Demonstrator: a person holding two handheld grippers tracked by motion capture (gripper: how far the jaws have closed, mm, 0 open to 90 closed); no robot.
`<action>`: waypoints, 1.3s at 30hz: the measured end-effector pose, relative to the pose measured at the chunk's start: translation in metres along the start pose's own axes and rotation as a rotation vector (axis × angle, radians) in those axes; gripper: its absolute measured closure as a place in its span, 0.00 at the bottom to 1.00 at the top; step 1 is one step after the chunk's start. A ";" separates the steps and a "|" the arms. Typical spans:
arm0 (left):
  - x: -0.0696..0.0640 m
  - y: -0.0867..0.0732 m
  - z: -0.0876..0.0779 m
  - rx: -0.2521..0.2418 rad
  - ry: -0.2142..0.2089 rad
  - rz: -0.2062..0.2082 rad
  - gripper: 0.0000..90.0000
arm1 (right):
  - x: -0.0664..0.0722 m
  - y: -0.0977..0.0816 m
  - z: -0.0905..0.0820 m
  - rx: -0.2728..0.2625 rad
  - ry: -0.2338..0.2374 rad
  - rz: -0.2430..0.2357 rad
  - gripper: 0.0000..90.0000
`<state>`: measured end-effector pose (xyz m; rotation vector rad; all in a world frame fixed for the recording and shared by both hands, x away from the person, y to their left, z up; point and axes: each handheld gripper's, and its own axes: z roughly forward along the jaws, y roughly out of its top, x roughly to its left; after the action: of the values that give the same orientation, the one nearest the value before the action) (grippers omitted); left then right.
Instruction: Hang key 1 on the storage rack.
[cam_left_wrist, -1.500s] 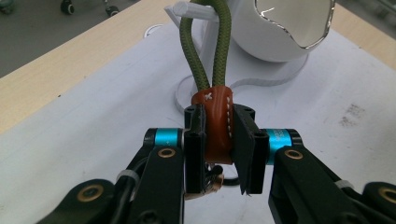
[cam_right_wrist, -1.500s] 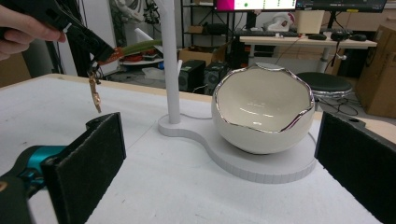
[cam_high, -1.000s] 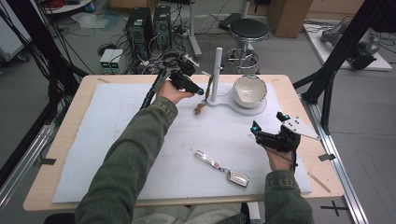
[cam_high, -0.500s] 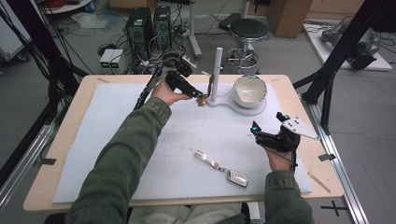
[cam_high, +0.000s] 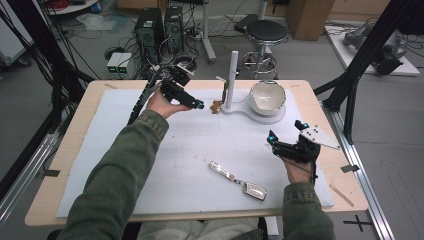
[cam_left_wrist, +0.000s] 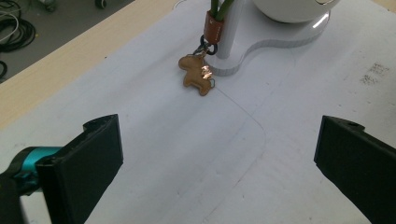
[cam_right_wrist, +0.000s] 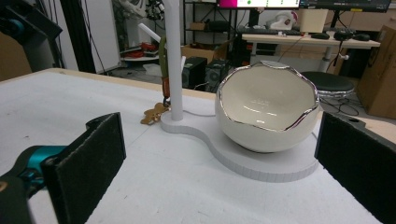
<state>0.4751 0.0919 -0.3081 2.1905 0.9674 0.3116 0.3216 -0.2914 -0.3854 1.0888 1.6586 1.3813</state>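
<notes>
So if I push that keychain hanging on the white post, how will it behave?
The keychain would probably swing: its strap hangs from a peg on the white post. The brown charm looks small and light, resting on the mat, so it may simply drag along.

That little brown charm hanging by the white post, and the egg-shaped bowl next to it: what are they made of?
The brown charm looks like glossy leather or plastic: flat, tan, with a shiny highlight, so I can't say which. The egg-shaped bowl looks like glazed ceramic, smooth cream white with a mirror-like silver edge along its jagged rim, though coated plastic is possible.
</notes>
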 end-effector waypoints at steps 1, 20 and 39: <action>0.001 -0.002 -0.002 0.001 0.001 -0.005 0.02 | 0.000 0.000 0.000 0.001 0.000 -0.002 0.01; 0.009 -0.038 -0.023 0.044 0.042 -0.014 0.02 | -0.001 0.000 -0.001 0.000 -0.004 -0.004 0.01; 0.020 -0.079 -0.051 -0.016 0.093 -0.039 0.02 | 0.001 0.000 -0.001 0.006 -0.006 -0.006 0.01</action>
<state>0.4215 0.1694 -0.3279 2.1556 1.0538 0.4046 0.3205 -0.2907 -0.3853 1.0890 1.6619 1.3687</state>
